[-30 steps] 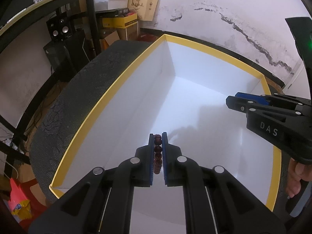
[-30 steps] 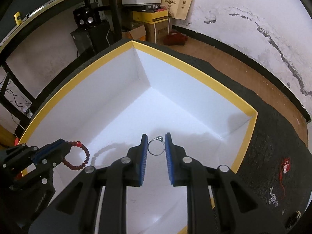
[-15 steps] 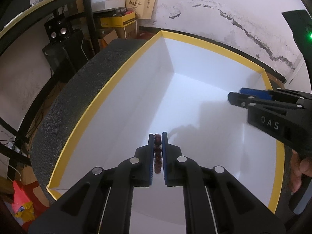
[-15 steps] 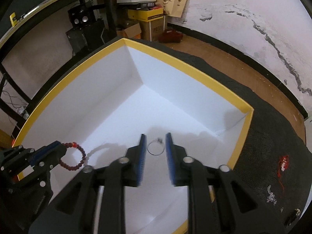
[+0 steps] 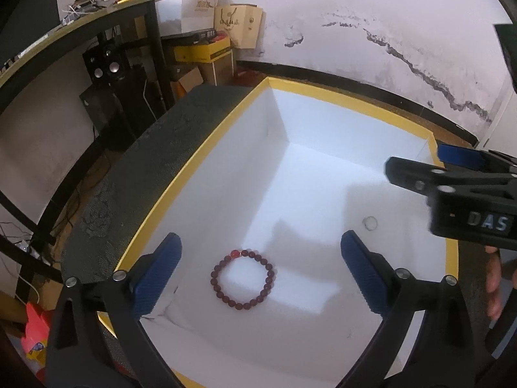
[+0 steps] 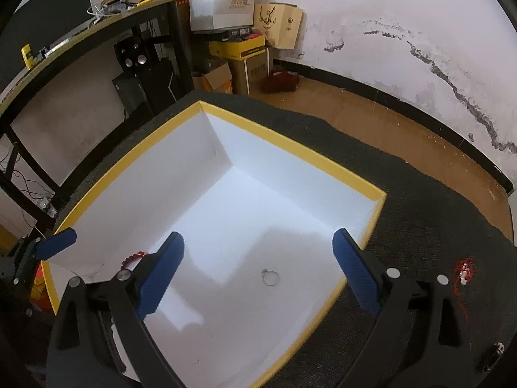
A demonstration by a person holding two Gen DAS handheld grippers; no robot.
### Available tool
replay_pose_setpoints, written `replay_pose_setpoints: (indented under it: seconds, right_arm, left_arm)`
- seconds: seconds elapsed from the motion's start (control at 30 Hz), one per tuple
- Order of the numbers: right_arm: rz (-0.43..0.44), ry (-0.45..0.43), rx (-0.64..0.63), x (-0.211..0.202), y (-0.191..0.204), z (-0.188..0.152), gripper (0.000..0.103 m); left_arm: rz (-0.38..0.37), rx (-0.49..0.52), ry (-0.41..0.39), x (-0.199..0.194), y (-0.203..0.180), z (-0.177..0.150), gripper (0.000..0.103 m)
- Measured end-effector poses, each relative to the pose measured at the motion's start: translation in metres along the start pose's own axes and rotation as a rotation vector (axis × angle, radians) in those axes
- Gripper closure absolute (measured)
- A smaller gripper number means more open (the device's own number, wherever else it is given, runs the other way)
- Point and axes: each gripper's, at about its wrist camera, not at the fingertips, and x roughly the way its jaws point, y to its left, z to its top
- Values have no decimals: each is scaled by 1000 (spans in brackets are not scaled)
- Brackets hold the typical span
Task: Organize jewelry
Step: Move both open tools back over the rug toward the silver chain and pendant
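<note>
A dark red bead bracelet (image 5: 243, 280) lies flat on the white floor of the yellow-rimmed box (image 5: 326, 97). My left gripper (image 5: 261, 274) is open wide above it, empty. A small silver ring (image 6: 270, 277) lies on the box floor near the right wall (image 6: 378, 196); it also shows in the left wrist view (image 5: 370, 223). My right gripper (image 6: 258, 274) is open wide above the ring, empty. Part of the bracelet (image 6: 133, 256) shows past my right gripper's left finger. The right gripper (image 5: 452, 190) appears at the right of the left wrist view.
The box sits on a dark textured mat (image 6: 420, 213). A red string item (image 6: 464, 272) lies on the mat right of the box. Black shelving, speakers (image 6: 135, 61) and cardboard boxes (image 6: 245, 55) stand behind, by a cracked white wall.
Both grippers opened wide and rose. The bracelet dropped from the left gripper onto the box floor. The ring dropped from the right gripper onto the floor.
</note>
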Motion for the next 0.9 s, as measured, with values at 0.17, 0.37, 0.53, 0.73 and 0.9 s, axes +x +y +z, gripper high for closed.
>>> replay_pose_setpoints:
  seconds: [0.17, 0.37, 0.53, 0.73, 0.9]
  right_arm:
    - [-2, -58, 27, -40, -31, -14, 13]
    - [-70, -122, 81, -98, -102, -48, 13]
    - [-178, -168, 175, -142, -183, -89, 13]
    - [-281, -133, 319, -159, -280, -159, 13]
    - [-310, -116, 366, -153, -326, -209, 13]
  left_arm:
    - [-16, 8, -55, -16, -15, 5, 7]
    - [-86, 71, -114, -34, -71, 13, 7]
    - [-150, 152, -166, -47, -142, 15, 7]
    - [-229, 274, -180, -44, -238, 5, 7]
    - [-249, 399, -155, -25, -309, -24, 7]
